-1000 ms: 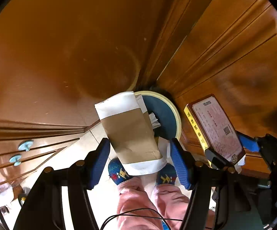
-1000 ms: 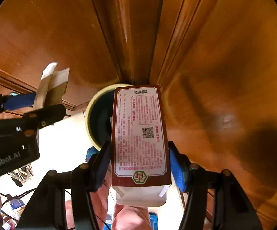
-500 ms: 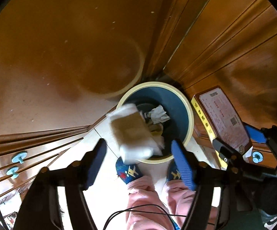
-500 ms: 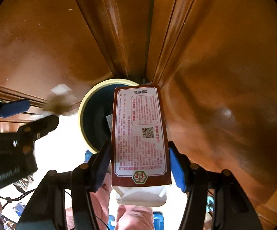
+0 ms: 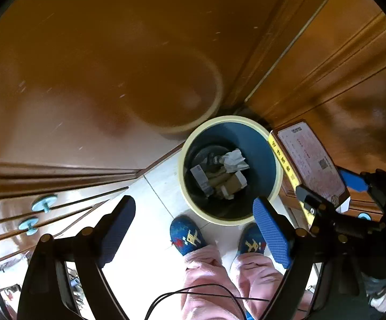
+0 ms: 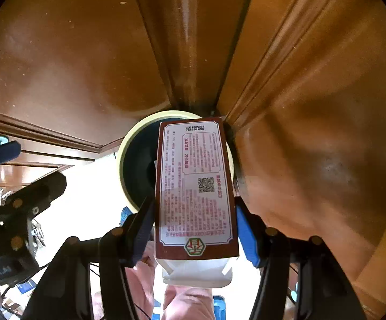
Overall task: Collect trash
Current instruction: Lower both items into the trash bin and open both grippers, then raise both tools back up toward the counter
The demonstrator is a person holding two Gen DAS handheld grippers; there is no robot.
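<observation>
Trash first: my left gripper (image 5: 195,232) has just been opening, jaws spread with nothing between them, above the round blue bin with cream rim (image 5: 278,186). A brown-and-white cardboard packet (image 5: 233,185) lies inside among crumpled paper (image 5: 234,160). My right gripper (image 6: 194,226) clenches a dark-red printed carton (image 6: 194,186) over the bin's rim, beside the wooden cabinets (image 6: 313,133).

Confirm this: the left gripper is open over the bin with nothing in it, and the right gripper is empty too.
Not quite. The left gripper is open and empty over the bin, its jaws having just widened. But the right gripper is shut on a red printed box, as the right wrist view shows.
</observation>
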